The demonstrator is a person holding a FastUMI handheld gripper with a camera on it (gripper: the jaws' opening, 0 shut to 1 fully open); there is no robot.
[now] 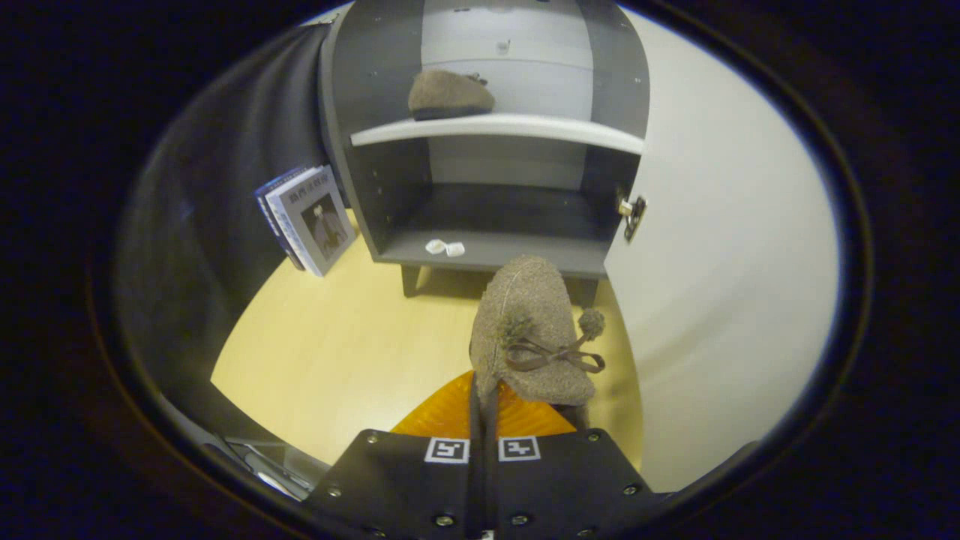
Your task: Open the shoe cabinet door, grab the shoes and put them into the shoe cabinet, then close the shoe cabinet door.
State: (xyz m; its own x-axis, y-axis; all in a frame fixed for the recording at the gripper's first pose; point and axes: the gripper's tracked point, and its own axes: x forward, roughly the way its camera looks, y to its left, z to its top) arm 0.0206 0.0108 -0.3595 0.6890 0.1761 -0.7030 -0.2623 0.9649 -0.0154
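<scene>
My gripper [484,409] is shut on the heel rim of a brown felt shoe [529,322] with a bow and pompoms. The shoe hangs toe-forward above the wooden floor, just short of the cabinet's base. The shoe cabinet [487,135] stands ahead, dark grey inside, with its white door [720,247] swung open to the right. A second, matching brown shoe [448,95] rests on the white upper shelf [499,127]. The lower compartment [495,225] holds no shoe.
Two small white bits [445,247] lie on the front edge of the cabinet's bottom board. A few books [307,217] lean against the dark cloth wall left of the cabinet. Pale wooden floor [330,352] spreads to the left of the held shoe.
</scene>
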